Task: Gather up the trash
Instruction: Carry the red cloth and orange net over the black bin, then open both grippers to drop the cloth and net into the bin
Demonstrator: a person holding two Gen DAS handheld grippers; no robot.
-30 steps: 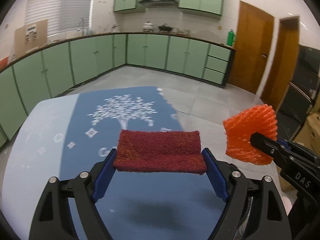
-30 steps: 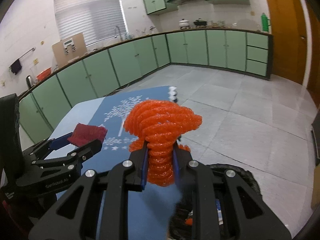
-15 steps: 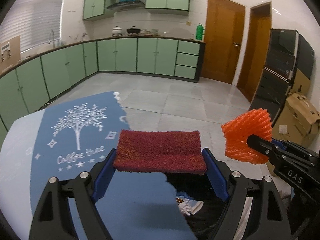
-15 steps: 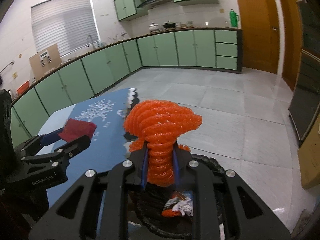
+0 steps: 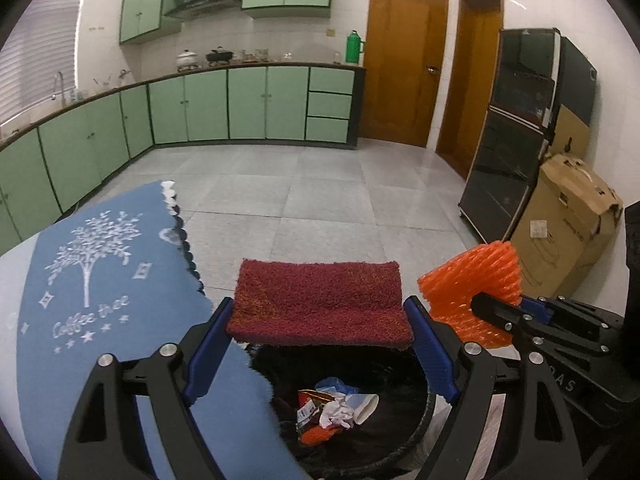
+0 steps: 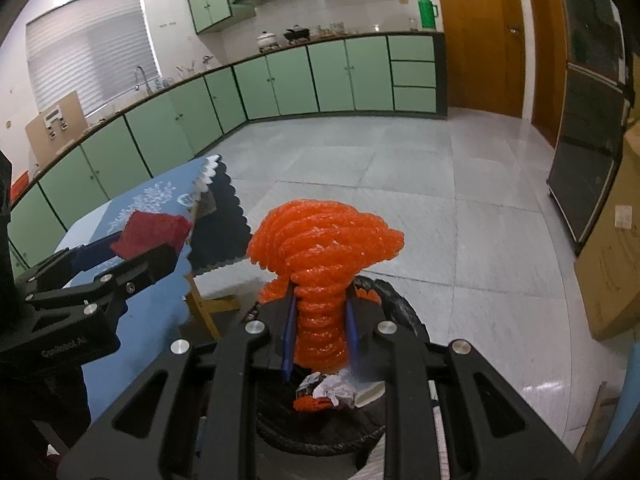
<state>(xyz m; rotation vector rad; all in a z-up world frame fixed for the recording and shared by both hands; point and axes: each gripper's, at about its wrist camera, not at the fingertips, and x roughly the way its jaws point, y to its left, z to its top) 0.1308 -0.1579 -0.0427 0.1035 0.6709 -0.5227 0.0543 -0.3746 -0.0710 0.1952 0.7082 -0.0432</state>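
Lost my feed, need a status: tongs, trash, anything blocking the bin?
Left tongs clamped on red scouring pad. Right tongs clamped on orange foam net. Both above black trash bin. Nothing blocking the drop.

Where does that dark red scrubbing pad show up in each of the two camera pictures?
Left wrist view: red pad at centre, clamped between the left gripper fingers, above the black trash bin.
Right wrist view: left of centre, small, in that gripper.
Shared landmark: the orange foam net.

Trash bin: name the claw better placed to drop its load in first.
Left, narrowly: the left claw holds the red scouring pad directly above the black bin. The right claw holds the orange foam net nearer the rim.
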